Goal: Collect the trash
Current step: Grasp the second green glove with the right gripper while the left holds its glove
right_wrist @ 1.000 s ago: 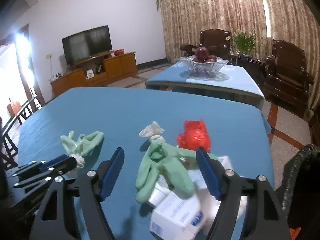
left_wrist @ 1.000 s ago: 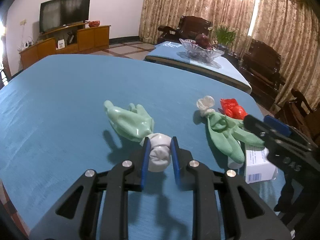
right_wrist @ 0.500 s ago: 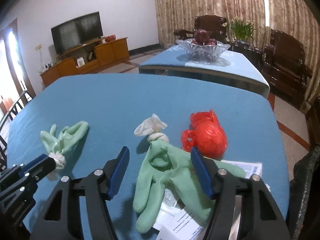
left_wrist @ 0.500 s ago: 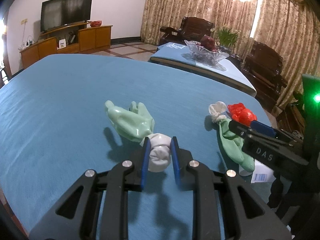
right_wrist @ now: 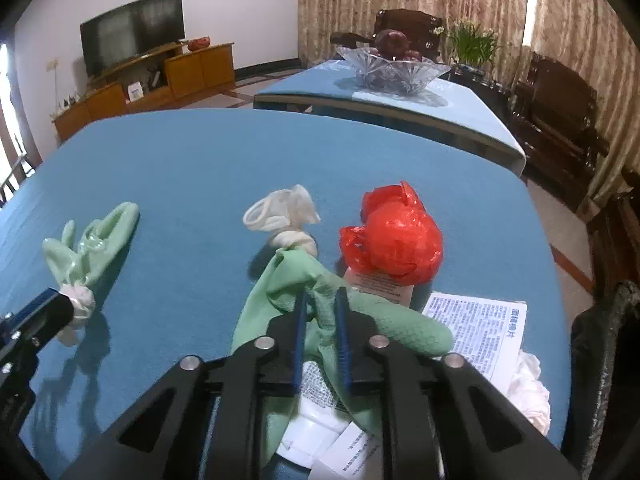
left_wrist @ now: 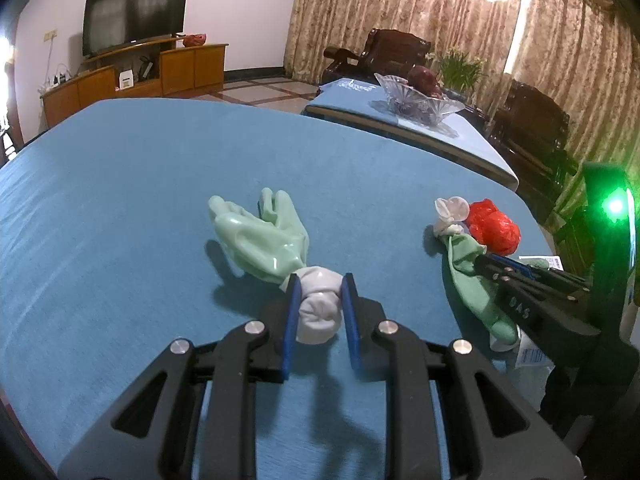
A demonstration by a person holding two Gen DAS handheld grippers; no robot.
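My left gripper point(left_wrist: 318, 294) is shut on the white cuff of a pale green rubber glove point(left_wrist: 264, 236) that lies on the blue table point(left_wrist: 120, 184). This glove also shows in the right wrist view point(right_wrist: 92, 248). My right gripper point(right_wrist: 322, 308) is shut on a second green glove point(right_wrist: 280, 292), whose white cuff point(right_wrist: 286, 216) points away. The second glove also shows in the left wrist view point(left_wrist: 466, 268). A crumpled red plastic bag point(right_wrist: 394, 236) lies just right of it.
A printed paper sheet point(right_wrist: 476, 328), a white tube point(right_wrist: 376, 284), small boxes point(right_wrist: 348, 452) and a white tissue point(right_wrist: 528, 384) lie under and beside the right gripper. A black bag point(right_wrist: 600, 360) hangs at the table's right edge. A second table holds a glass fruit bowl point(right_wrist: 394, 70).
My right gripper moved forward over the second green glove and closed on it. My left gripper stayed shut on the first glove's cuff, hardly moving.
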